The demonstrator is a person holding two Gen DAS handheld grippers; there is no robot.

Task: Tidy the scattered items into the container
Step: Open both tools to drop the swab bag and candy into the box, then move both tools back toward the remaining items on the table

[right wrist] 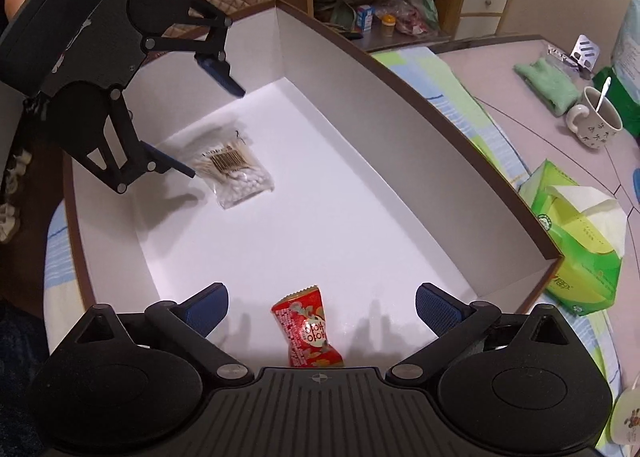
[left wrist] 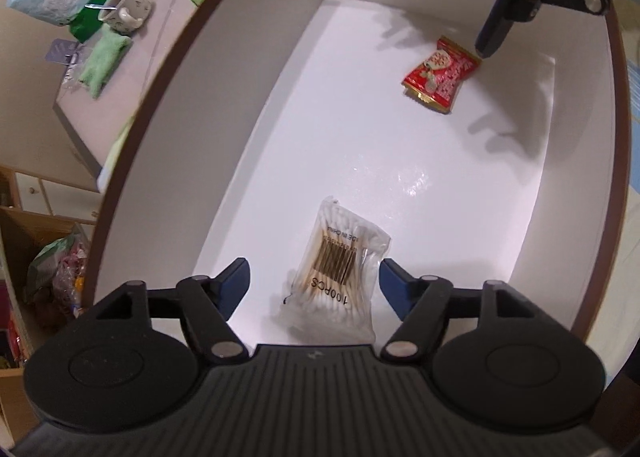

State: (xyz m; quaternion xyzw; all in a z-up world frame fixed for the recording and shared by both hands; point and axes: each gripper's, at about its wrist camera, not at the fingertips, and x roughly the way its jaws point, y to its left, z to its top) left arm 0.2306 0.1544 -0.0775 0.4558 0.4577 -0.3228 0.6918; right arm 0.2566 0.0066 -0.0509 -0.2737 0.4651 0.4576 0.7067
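In your right wrist view, the cotton swab pack [right wrist: 236,173] lies in the box [right wrist: 400,97] at 10 o'clock. The candy packet [right wrist: 308,331] lies at 6 o'clock, well apart.

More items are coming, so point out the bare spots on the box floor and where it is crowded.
The widest bare patch is mid-floor of the box, between the cotton swab packet and the red snack packet. The far corner beyond the left gripper is bare too. It is tight around each packet, where the open left and right gripper hover.

The table [right wrist: 500,69] carried a white box [right wrist: 400,97] at its 9 o'clock side, a green tissue pack [right wrist: 576,257] touching the box at 4 o'clock, and a mug [right wrist: 596,121] and green cloth [right wrist: 548,83] toward 1 o'clock.
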